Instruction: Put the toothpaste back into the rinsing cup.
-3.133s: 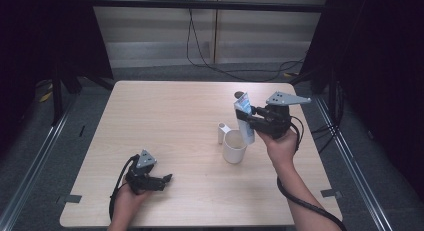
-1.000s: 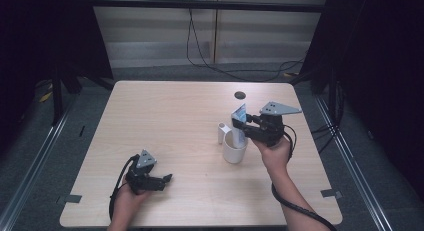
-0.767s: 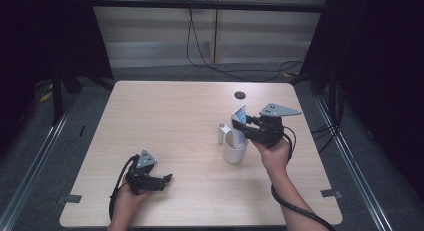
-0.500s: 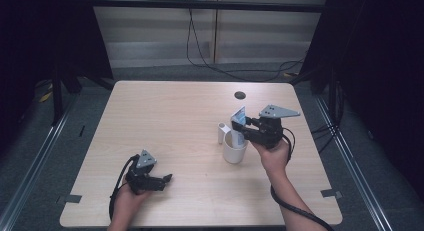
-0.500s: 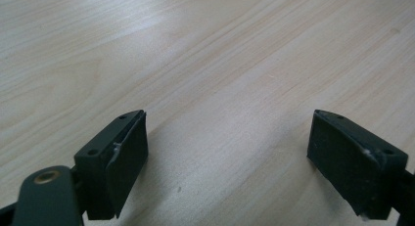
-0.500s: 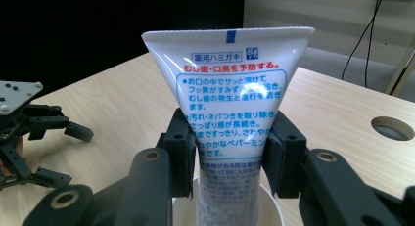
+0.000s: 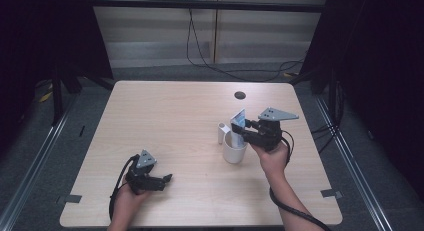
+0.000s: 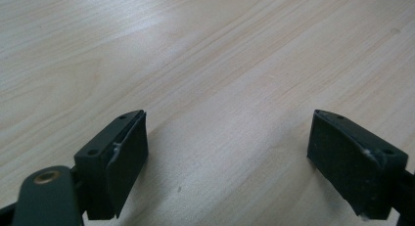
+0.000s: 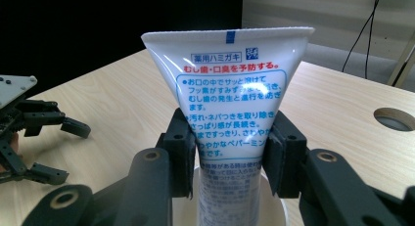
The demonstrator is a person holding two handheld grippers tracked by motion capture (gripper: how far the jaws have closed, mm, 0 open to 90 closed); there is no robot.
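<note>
lab-like recording bay: black curtains (image 7: 395, 66), bare table (image 7: 165, 116), cables (image 7: 200, 46)

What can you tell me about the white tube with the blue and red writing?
The white plastic tube with blue and red Japanese print stands upright, its flat crimped end with a small blue mark on top. The right gripper pinches its middle between black jaws. Its lower part dips into the white cup on the wooden table; its cap is hidden.

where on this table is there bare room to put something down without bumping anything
The far left of the table, from its back edge down toward the left gripper, is bare wood. The strip along the near edge between the two forearms is free too. It is crowded right of centre: the right gripper holds a toothpaste tube over the white cup, with a cable hole behind.
</note>
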